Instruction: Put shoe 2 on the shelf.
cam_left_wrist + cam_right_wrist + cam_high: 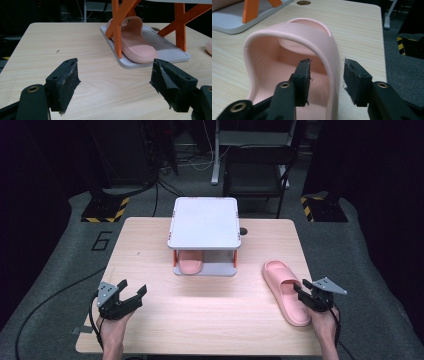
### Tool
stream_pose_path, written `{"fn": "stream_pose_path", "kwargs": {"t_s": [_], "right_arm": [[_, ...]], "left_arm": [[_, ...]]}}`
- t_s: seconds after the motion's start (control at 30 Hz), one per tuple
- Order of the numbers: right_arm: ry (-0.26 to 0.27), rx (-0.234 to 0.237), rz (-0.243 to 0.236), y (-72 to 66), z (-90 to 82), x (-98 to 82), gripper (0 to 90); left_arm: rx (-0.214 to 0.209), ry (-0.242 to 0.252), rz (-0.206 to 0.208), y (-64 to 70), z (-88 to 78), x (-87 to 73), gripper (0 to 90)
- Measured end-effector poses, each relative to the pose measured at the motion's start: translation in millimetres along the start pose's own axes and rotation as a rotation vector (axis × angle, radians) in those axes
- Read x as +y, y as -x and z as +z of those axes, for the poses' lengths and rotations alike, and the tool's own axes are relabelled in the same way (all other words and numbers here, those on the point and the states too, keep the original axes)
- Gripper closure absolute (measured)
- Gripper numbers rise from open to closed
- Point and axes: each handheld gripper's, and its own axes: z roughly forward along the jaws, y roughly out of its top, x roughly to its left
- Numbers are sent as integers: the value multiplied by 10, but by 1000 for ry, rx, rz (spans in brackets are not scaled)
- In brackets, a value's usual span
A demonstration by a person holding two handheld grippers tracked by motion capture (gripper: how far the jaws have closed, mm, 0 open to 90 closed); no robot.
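A pink slipper (285,290) lies on the wooden table (210,320) at the right, toe pointing away. My right gripper (306,292) is at its near right side. In the right gripper view the right gripper (327,80) straddles the right side of the slipper's strap (294,32), one jaw inside the slipper and one outside, with small gaps to both pads. A second pink slipper (190,264) sits on the lower shelf of a small rack (204,222); the left gripper view has this slipper (136,45) ahead. My left gripper (131,289) stands open and empty over the front left of the table, its jaws (117,85) wide apart.
The rack has a grey top plate, orange legs (117,27) and a grey base tray (162,50), and stands at the middle back of the table. A small round hole (243,231) sits in the tabletop beside it. Dark floor, cables and a chair lie beyond the table.
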Motion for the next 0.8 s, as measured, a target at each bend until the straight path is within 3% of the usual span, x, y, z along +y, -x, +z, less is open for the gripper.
{"fn": "stream_pose_path", "kwargs": {"t_s": [0.07,0.17,0.23,0.37,0.63,0.8], "right_arm": [[-12,17,-12,-18,72,4,649],[-12,-23,-38,-21,97,7,772],[-6,-17,-19,-10,92,10,784],[-7,-26,-54,-86,72,-2,811],[35,46,0,-306,-61,99,815],[52,80,-24,-498,-108,309,816]], "left_arm": [[-5,1,-1,24,13,6,218],[-14,-2,4,61,37,15,219],[-18,-1,8,76,54,20,218],[-25,-2,9,85,62,35,218],[-38,17,8,86,86,140,219],[-101,38,27,193,228,351,237]]}}
